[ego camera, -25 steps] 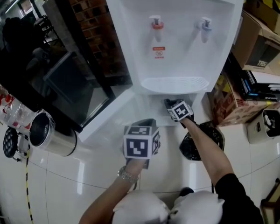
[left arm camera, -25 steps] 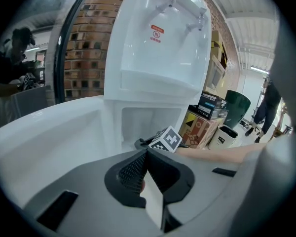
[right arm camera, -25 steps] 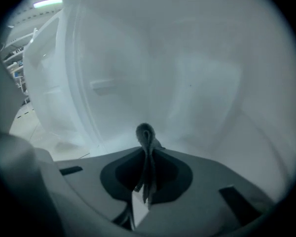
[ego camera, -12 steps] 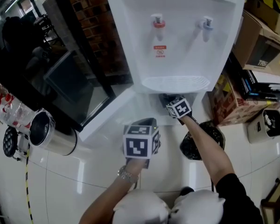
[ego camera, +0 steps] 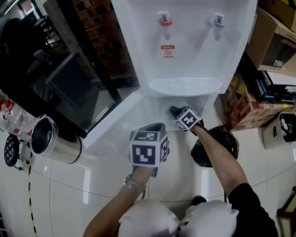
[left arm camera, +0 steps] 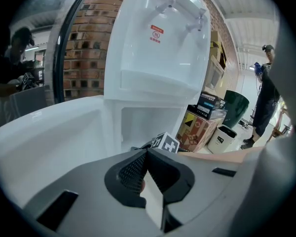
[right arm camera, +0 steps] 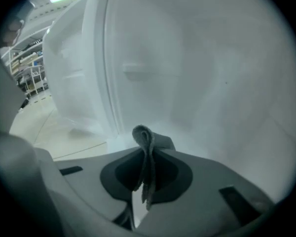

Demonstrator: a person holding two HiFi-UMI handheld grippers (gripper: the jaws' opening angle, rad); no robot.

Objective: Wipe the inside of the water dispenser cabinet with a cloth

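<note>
My right gripper (ego camera: 179, 113) reaches into the open cabinet (ego camera: 200, 102) under the water dispenser (ego camera: 187, 43). Its fingers are pinched tight on a folded grey cloth (right arm camera: 147, 138), whose looped top pokes out toward the white inner wall; I cannot tell whether it touches. My left gripper (ego camera: 154, 130) hangs nearer, just outside by the open door (ego camera: 116, 122), fingers closed together on nothing.

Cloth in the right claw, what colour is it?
The cloth is grey; right gripper view.
</note>
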